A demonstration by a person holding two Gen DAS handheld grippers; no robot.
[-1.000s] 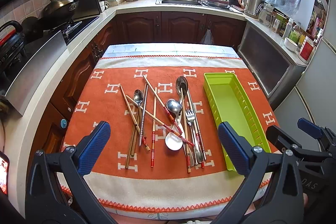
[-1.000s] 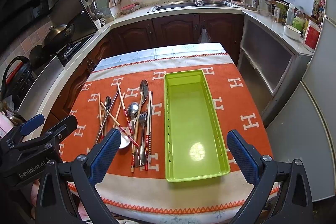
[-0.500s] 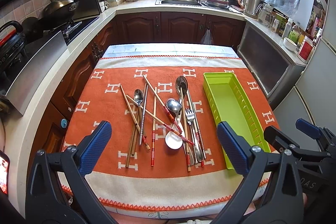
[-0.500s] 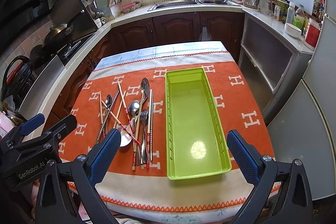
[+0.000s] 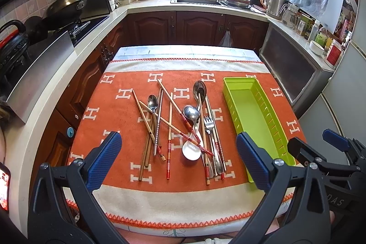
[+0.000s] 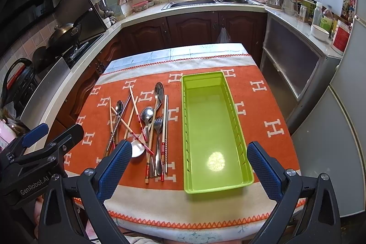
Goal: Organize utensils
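hovering at the near edge of the table, the left gripper and the right gripper both stand with jaws spread wide and hold nothing. the utensils lie in a crossed heap on the orange cloth, just left of the green tray, which is empty.

risks noted, as judgement:
- the chopsticks lie over and under the metal spoons and the fork. lifting one piece from the heap would likely drag or flick its neighbours, possibly off the near edge.
- the white spoon sits pinned beneath a red-banded chopstick; pulling it first would scatter what rests on it.
- thin, flat pieces on soft cloth give little purchase. a pinch could snag the fabric and shift the whole heap and the tray.
- the two grippers are near each other. both reaching into the heap could lead to a clash.
- the tray is light plastic, and a long piece dropped in at an angle could bridge its rim or tip it.
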